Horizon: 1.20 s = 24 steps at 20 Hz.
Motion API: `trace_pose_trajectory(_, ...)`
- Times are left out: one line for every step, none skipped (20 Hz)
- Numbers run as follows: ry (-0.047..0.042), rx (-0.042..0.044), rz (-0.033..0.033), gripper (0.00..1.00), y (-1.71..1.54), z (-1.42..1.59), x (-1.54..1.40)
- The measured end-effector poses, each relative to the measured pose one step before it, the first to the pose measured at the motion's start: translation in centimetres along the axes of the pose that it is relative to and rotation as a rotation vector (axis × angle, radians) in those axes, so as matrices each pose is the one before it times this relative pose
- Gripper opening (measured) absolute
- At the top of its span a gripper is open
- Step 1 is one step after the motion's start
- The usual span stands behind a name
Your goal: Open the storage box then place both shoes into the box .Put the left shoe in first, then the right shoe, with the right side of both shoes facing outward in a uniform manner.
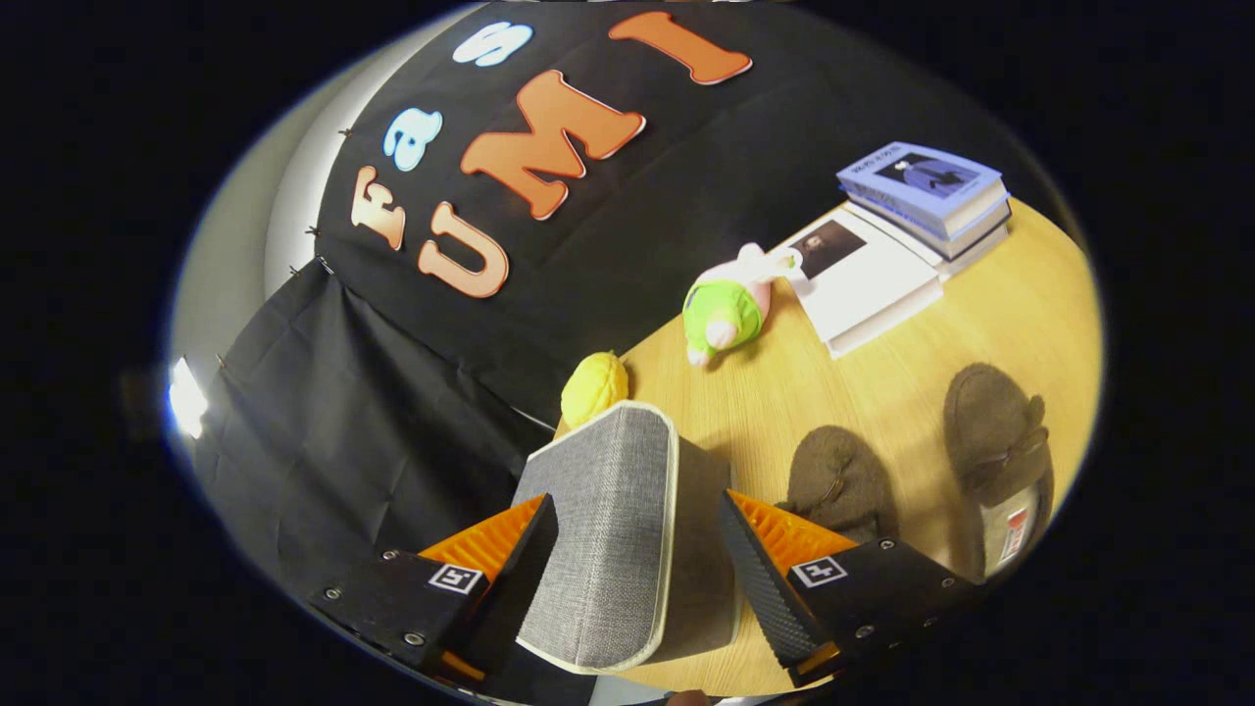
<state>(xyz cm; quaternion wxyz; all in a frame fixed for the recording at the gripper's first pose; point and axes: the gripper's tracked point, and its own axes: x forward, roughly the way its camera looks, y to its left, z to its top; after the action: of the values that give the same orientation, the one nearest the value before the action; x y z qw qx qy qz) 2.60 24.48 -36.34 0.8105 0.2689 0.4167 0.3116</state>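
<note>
The jaws (637, 549) stood apart around the grey fabric storage box (613, 529), whose pale-trimmed lid or flap rose between them with its long axis running straight ahead; whether either finger touched the fabric could not be told. The box sat on the near corner of the wooden desk (882, 382), apparently not yet opened. Two brown slippers lay on the desk off to the jaws' right: one slipper (840, 482) just beyond the right finger, the other slipper (1000, 451) farther right, both with toes pointing away. Reaching them would mean swinging right once the lid was dealt with. Beyond the box sat a yellow toy (593, 387), a green-and-pink plush toy (730, 304) and a stack of books (912, 226). The cover lettering and the tag inside the farther slipper were too small to read.
</note>
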Motion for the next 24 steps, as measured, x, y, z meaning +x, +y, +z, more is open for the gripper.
trace_pose_trajectory(0.02685, 0.02665, 0.03346, 0.98, 0.415, -0.739, 0.534)
trace_pose_trajectory(0.01773, 0.02269, 0.02707, 0.98, 0.309, -0.822, 0.175)
trace_pose_trajectory(0.00977, 0.01411, 0.01274, 0.98, 0.045, -0.387, 0.239)
trace_pose_trajectory(0.00918, 0.00914, 0.00658, 0.98, -0.155, -0.142, 0.390)
trace_pose_trajectory(0.00791, 0.00932, 0.00161, 0.98, -0.279, -0.126, 0.355)
trace_pose_trajectory(0.00678, 0.01138, 0.00504, 0.98, 0.001, -0.250, 0.448)
trace_pose_trajectory(0.00883, 0.01610, 0.01210, 0.98, 0.072, -0.140, 0.378)
trace_pose_trajectory(0.00766, 0.01318, 0.01212, 0.98, 0.088, -0.234, 0.286)
trace_pose_trajectory(0.00802, 0.00970, 0.00510, 0.98, -0.109, -0.134, 0.374)
trace_pose_trajectory(0.00749, 0.00611, -0.00345, 0.98, -0.316, -0.351, 0.308)
trace_pose_trajectory(0.00815, 0.00443, -0.01580, 0.98, -0.486, -0.301, 0.419)
trace_pose_trajectory(0.00926, 0.00455, -0.01285, 0.98, -0.260, -0.291, 0.323)
trace_pose_trajectory(0.00260, 0.01200, 0.01266, 0.98, 0.310, -0.115, 0.130)
trace_pose_trajectory(-0.01110, 0.00724, 0.00218, 0.98, 0.171, 0.121, 0.143)
trace_pose_trajectory(-0.00667, 0.00462, 0.00563, 0.93, 0.264, 0.189, -0.032)
trace_pose_trajectory(-0.00733, 0.00551, -0.00587, 0.88, 0.094, 0.208, -0.023)
trace_pose_trajectory(-0.00203, -0.00396, -0.00918, 0.76, -0.078, 0.207, -0.074)
trace_pose_trajectory(-0.00309, -0.00242, -0.00550, 0.75, 0.015, -0.062, -0.143)
trace_pose_trajectory(-0.00356, -0.00057, -0.00609, 0.73, -0.008, 0.201, -0.219)
trace_pose_trajectory(-0.00443, 0.00069, -0.00551, 0.70, 0.063, 0.096, -0.354)
trace_pose_trajectory(-0.00954, 0.00234, -0.00645, 0.65, -0.101, 0.307, -0.365)
trace_pose_trajectory(-0.01746, 0.00727, -0.00704, 0.61, 0.035, 0.708, -0.368)
trace_pose_trajectory(-0.02446, 0.00871, -0.00513, 0.49, 0.194, 0.945, -0.582)
trace_pose_trajectory(-0.02747, 0.01073, 0.00640, 0.40, 0.329, 0.609, -0.205)
